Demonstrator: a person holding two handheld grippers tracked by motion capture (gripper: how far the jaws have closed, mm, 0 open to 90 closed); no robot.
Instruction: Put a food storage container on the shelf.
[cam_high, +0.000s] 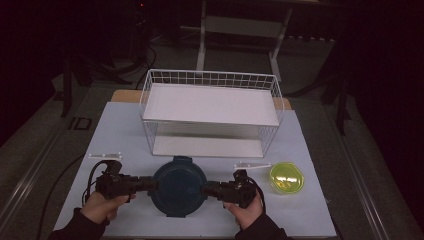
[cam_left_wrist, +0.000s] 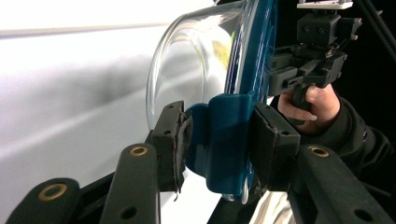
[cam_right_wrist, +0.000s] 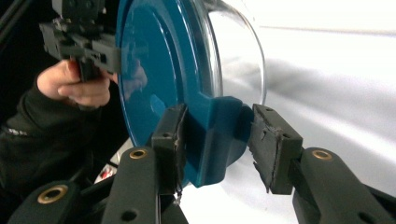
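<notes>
Container: blue-lidded glass container (cam_high: 179, 186) sits at the table's (cam_high: 125, 130) near edge, between both tongs.
Room: wire rack (cam_high: 212, 112) just behind; yellow lid (cam_high: 287, 178) to its right, apart.
Left tongs (cam_high: 151, 184): level, clamping the lid's left clasp (cam_left_wrist: 228, 140).
Right tongs (cam_high: 206, 189): level, around the opposite clasp (cam_right_wrist: 215, 140); one pad seemingly apart.

A dim lab or test room: a pale surface (cam_high: 125, 145) stands alone on grey carpet, cables (cam_high: 145, 55) trail across the floor behind it, and a bare metal frame (cam_high: 240, 30) stands in the dark background.
</notes>
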